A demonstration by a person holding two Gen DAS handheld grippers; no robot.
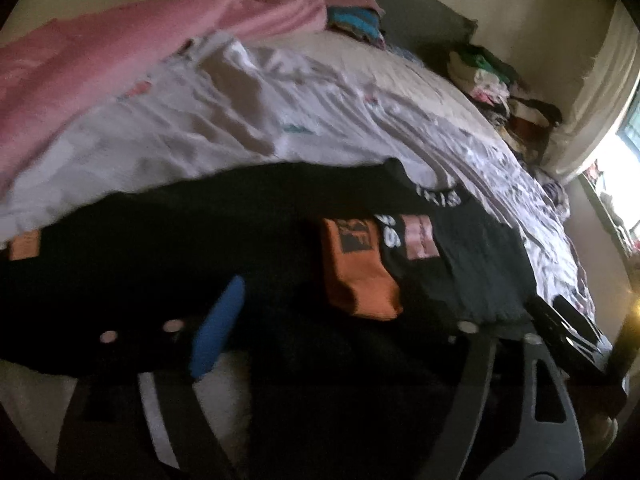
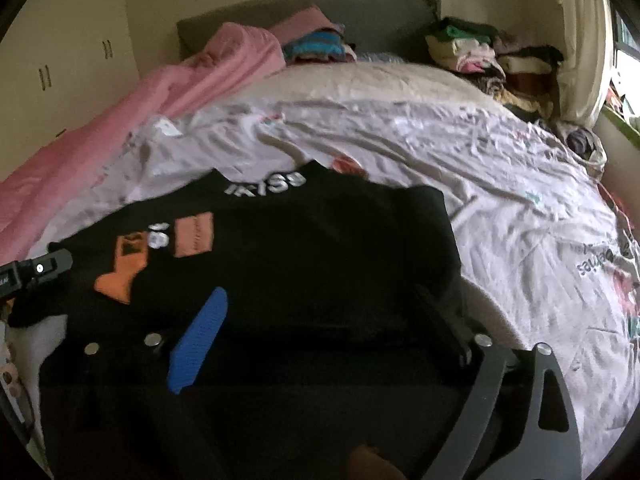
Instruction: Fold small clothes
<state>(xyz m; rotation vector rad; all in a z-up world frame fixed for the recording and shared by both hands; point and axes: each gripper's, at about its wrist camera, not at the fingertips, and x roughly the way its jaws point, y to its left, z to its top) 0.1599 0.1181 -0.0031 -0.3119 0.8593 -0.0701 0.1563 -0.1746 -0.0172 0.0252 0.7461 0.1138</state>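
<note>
A black top (image 1: 224, 232) with an orange patch (image 1: 356, 276), a pink patch and white letters lies spread on the bed's printed sheet (image 1: 224, 116). My left gripper (image 1: 380, 320) hovers over its near part with jaws wide apart; its blue pad (image 1: 216, 328) shows on the left. The same black top (image 2: 320, 248) fills the right wrist view, collar away from me. My right gripper (image 2: 320, 332) stands open above it, blue pad (image 2: 200, 344) on the left and dark finger on the right. No cloth is pinched in either. The left gripper's body (image 2: 36, 268) shows at the left edge.
A pink blanket (image 2: 160, 92) runs along the bed's left side. Piles of folded clothes (image 2: 492, 56) sit by the grey headboard (image 2: 372, 20). Cupboard doors (image 2: 72, 60) stand at the left; a curtain (image 2: 584, 40) and a bright window (image 1: 624, 176) are at the right.
</note>
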